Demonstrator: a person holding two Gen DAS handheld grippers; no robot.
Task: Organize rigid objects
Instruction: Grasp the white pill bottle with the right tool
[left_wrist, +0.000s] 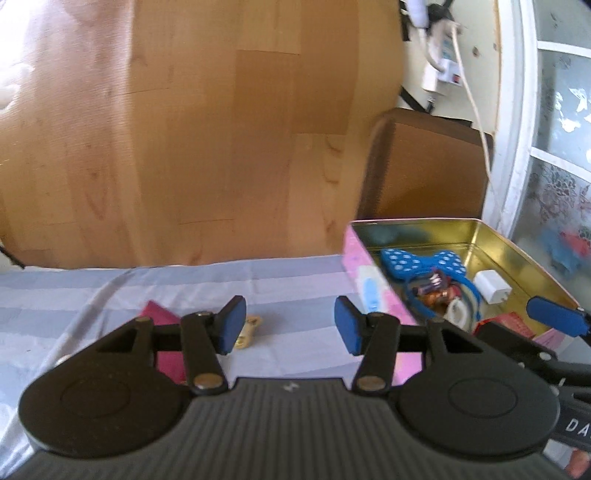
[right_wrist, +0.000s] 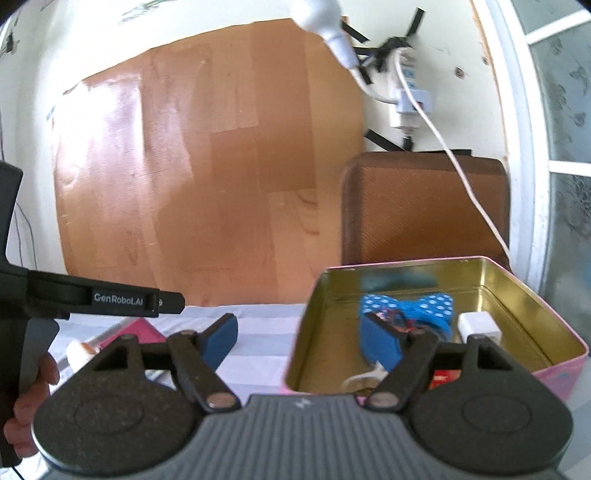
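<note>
Both tools' jaws stand apart, empty; right tool (right_wrist: 299, 338) hides part of the tin (right_wrist: 517, 273).

The left gripper (left_wrist: 290, 325) is showing black linkage arms, silver rivets, blue pads and a ribbed grey housing. The right gripper (right_wrist: 300, 339) is wearing the same parts. White "GenRobot.AI" lettering is running along one black finger.

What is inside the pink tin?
The pink tin holds a blue polka-dot bow headband, a white charger block, something red and small wrapped items; the right gripper hides its near corner.
</note>
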